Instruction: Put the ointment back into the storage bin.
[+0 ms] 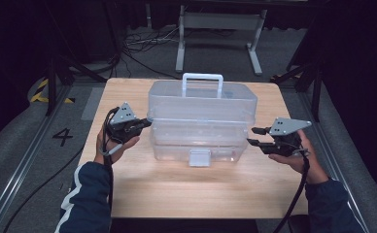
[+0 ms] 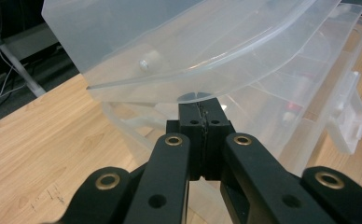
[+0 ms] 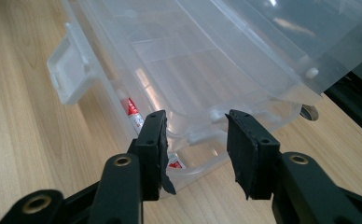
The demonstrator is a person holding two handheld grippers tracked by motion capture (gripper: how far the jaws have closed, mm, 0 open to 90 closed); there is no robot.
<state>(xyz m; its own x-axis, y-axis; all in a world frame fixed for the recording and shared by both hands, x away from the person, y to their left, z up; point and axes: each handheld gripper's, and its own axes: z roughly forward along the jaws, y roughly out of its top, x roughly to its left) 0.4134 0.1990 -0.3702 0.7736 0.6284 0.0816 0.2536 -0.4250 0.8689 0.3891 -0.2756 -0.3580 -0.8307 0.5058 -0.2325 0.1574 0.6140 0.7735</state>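
A clear plastic tiered box point(image 1: 201, 116) with a white handle point(image 1: 202, 77) and a front latch point(image 1: 199, 158) stands mid-table. Its upper section point(image 2: 179, 51) sits tilted up over the lower trays. My left gripper point(image 1: 147, 122) is at the box's left end. Its jaws point(image 2: 202, 109) are shut together, tips right under the upper section's rim. Whether they pinch that rim I cannot tell. My right gripper point(image 1: 252, 136) is at the box's right end. Its jaws point(image 3: 195, 126) stand open, just short of the lower tray's corner point(image 3: 207, 116). A red-and-white tube point(image 3: 132, 109) lies inside the lower tray.
The wooden table point(image 1: 128, 189) has bare surface in front of the box and narrow strips at either side. Behind the table stand a metal frame's legs point(image 1: 215, 29) and loose cables point(image 1: 138, 46) on the floor. A "4" point(image 1: 62, 137) is marked on the floor at left.
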